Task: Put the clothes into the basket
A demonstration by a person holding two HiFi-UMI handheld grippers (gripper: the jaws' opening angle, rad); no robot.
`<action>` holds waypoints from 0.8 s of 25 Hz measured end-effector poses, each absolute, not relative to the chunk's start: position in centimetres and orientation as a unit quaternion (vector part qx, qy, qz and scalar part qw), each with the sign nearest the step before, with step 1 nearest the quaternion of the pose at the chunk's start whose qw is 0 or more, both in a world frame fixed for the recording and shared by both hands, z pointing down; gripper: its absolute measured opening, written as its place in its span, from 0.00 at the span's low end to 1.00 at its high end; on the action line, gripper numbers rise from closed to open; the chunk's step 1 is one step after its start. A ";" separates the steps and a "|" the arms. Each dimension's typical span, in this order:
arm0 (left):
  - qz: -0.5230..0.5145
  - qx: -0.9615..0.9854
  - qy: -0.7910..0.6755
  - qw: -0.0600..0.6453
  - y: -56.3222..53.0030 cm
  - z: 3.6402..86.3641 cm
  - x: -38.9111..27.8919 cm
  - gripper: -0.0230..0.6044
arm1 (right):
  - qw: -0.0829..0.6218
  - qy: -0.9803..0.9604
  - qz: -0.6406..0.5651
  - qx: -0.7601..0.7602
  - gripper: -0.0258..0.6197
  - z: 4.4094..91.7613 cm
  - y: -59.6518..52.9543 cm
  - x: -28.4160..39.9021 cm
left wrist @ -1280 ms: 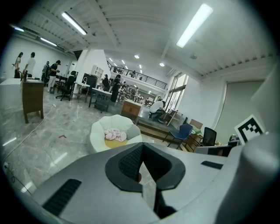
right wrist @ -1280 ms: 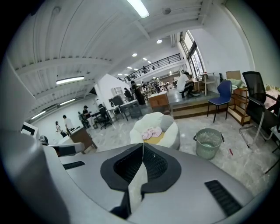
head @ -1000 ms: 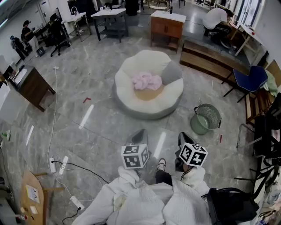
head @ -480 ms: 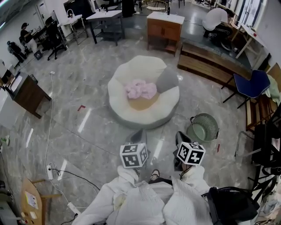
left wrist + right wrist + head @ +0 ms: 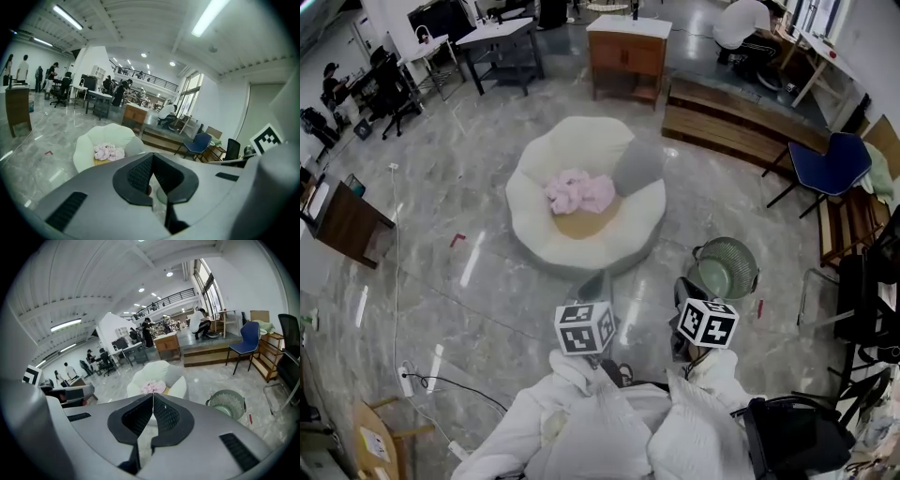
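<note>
A heap of pink clothes (image 5: 579,191) lies on a round cream floor sofa (image 5: 534,220) beside a grey cushion (image 5: 637,167). The green mesh basket (image 5: 724,267) stands on the floor to the sofa's right. Both grippers are held low in front of the person, short of the sofa. My left gripper (image 5: 596,284) points at the sofa's near rim and my right gripper (image 5: 688,289) is just left of the basket. In the left gripper view the jaws (image 5: 152,155) meet with nothing between them, clothes (image 5: 108,151) ahead. In the right gripper view the jaws (image 5: 153,394) are shut and empty, basket (image 5: 227,404) at the right.
Grey marble floor all round. A wooden cabinet (image 5: 628,52) and low wooden steps (image 5: 731,127) stand behind the sofa, a blue chair (image 5: 830,164) at the right, a dark desk (image 5: 342,220) at the left. Cables and a power strip (image 5: 408,380) lie near left.
The person has walked forward, so the sofa, clothes and basket now sit nearer in the head view. Both grippers stayed shut and kept their pose.
</note>
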State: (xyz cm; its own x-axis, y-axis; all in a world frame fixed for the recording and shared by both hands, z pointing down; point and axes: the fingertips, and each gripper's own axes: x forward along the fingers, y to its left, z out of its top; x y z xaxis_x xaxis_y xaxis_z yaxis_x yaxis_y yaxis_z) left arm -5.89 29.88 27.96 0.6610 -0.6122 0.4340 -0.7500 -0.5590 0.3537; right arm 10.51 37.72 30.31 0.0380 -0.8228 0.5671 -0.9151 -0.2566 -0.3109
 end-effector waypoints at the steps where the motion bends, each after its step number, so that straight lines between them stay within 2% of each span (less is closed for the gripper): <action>1: 0.135 0.873 -0.388 0.263 29.8 28.2 -5.6 0.04 | 0.066 -0.603 0.341 0.718 0.08 30.5 37.7 10.8; 11: 0.147 0.878 -0.370 0.264 25.5 29.1 -2.0 0.04 | 0.063 -0.575 0.363 0.731 0.08 32.3 35.2 14.4; 20: 0.124 0.885 -0.366 0.259 15.2 27.5 0.9 0.04 | 0.063 -0.574 0.348 0.738 0.08 30.5 25.1 17.0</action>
State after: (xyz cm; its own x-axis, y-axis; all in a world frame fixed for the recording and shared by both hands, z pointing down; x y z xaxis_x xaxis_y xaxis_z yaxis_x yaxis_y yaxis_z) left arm 0.90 15.17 27.54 0.7020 -0.5836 0.4082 -0.7116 -0.5985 0.3681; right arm 17.04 25.11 30.50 0.0975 -0.8041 0.5865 -0.8918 -0.3321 -0.3071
